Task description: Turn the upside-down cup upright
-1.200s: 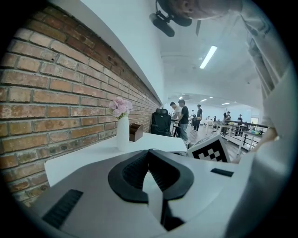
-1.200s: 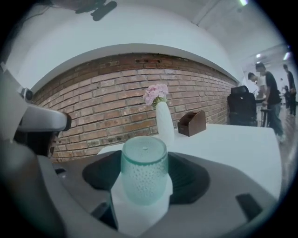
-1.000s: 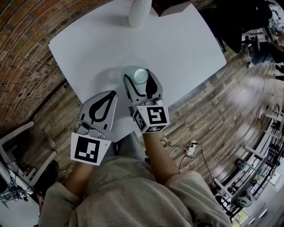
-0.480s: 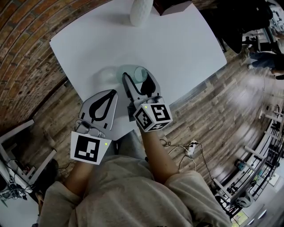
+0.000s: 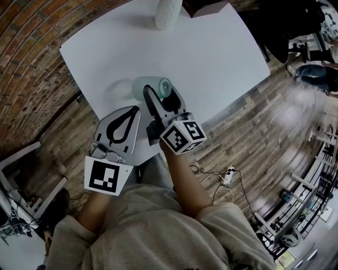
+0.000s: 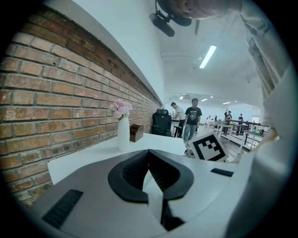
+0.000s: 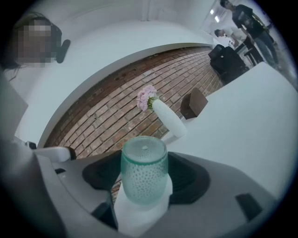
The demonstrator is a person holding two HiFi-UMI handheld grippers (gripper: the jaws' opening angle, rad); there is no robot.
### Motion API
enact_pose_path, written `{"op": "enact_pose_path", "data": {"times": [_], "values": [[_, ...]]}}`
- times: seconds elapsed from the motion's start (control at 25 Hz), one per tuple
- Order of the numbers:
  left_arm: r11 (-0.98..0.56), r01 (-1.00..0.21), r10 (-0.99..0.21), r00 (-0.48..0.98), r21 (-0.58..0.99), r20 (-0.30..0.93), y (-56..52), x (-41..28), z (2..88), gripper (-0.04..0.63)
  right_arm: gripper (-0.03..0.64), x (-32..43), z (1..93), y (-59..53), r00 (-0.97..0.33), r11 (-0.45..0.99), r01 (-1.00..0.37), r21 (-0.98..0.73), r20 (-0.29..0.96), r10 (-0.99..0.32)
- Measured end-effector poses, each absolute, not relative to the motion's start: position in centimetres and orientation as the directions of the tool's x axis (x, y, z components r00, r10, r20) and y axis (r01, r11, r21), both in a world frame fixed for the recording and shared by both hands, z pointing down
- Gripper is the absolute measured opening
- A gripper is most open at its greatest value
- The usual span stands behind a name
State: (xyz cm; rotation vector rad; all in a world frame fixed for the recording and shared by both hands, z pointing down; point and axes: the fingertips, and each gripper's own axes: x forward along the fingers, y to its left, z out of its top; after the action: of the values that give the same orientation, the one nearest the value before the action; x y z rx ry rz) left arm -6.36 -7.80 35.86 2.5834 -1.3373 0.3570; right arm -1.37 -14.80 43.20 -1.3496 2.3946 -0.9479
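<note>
While the person stands at the near edge of the white table (image 5: 211,58), the right gripper (image 5: 160,95) has its jaws clamped on a pale green glass cup (image 7: 144,175), one dark pad pressed to each side of its dimpled wall. The cup is tipped over roughly onto its side above the near part of the tabletop. Its closed base faces away from the gripper and its open mouth faces back into the jaws. From the head view I cannot tell whether its lower side touches the table or hangs just clear of it; a soft shadow lies on the surface beside it.

Just beside it, on the person's own left, the left gripper (image 5: 135,111) sits over the table's near edge. Its jaws are brought fully together with nothing between them.

At the far end of the table stands a white vase (image 5: 168,13) with pink flowers (image 7: 147,96), upright, and a small brown box (image 5: 203,6) is near it. A brick wall (image 6: 56,93) runs along one side, and the floor is wooden planks (image 5: 264,132).
</note>
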Motion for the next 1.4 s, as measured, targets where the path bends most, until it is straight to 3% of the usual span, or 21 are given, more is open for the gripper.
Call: {"op": "enact_pose_path", "data": {"times": [0.52,0.84,1.12,1.16,1.24,1.4], "values": [[-0.549,-0.832,-0.78,0.543,0.075,0.311,-7.6,-6.5,35.9,0.009,0.311,-2.4,42.6,-14.4,-0.57,0.33,-0.441,-0.834,-0.024,-0.821],[-0.53,-0.842,-0.787,0.531,0.094,0.315,-7.4,-6.8,36.0,0.009,0.311,-3.3,41.9,-13.8,-0.599,0.367,-0.331,-0.869,-0.106,-0.793],[-0.48,-0.869,-0.818,0.492,0.117,0.298,-7.9,-11.3,36.9,0.015,0.311,-4.0,41.2,-13.5,-0.643,0.418,-0.293,-0.86,-0.147,-0.752],[-0.487,-0.862,-0.804,0.506,0.145,0.313,-8.1,-11.7,37.5,0.027,0.311,-4.2,41.1,-13.5,-0.647,0.424,-0.286,-0.859,-0.153,-0.747],[-0.506,-0.838,-0.767,0.545,0.203,0.338,-8.3,-12.0,38.8,0.168,0.311,-4.4,41.0,-13.4,-0.654,0.431,-0.271,-0.861,-0.164,-0.738],[-0.565,-0.757,-0.695,0.651,0.33,0.305,-8.4,-11.3,39.9,0.192,0.311,-5.1,40.6,-13.0,-0.671,0.45,-0.245,-0.859,-0.185,-0.718]]}}
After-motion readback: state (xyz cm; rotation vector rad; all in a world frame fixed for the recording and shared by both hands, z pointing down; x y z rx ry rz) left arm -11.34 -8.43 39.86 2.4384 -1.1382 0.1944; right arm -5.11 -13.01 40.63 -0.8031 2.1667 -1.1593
